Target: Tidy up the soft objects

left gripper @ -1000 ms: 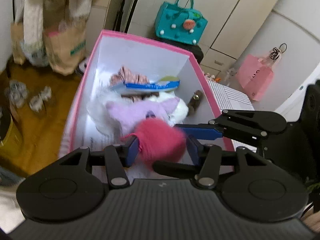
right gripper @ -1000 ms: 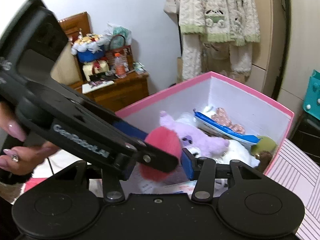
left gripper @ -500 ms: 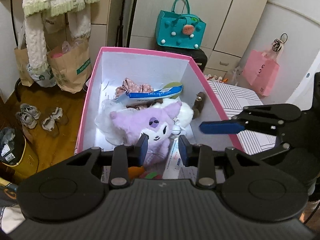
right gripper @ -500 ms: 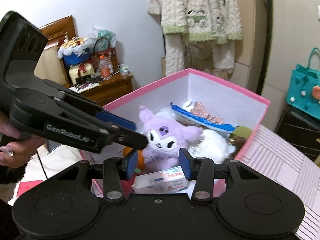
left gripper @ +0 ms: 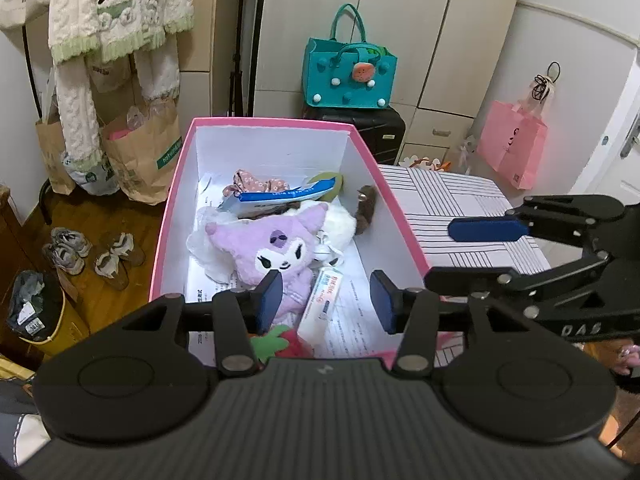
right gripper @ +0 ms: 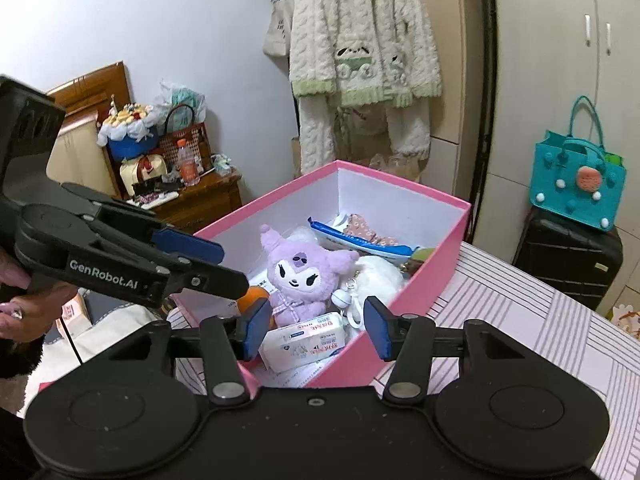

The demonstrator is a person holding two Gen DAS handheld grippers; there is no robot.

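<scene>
Grippers hanging empty above pink box (left gripper: 394, 204): left gripper (left gripper: 325, 295) and right gripper (right gripper: 316, 328) both opening, nothing between pads. Purple plush (left gripper: 276, 248) lying inside box among other soft things. Probably between placements now; needing another loose soft item next.
</scene>
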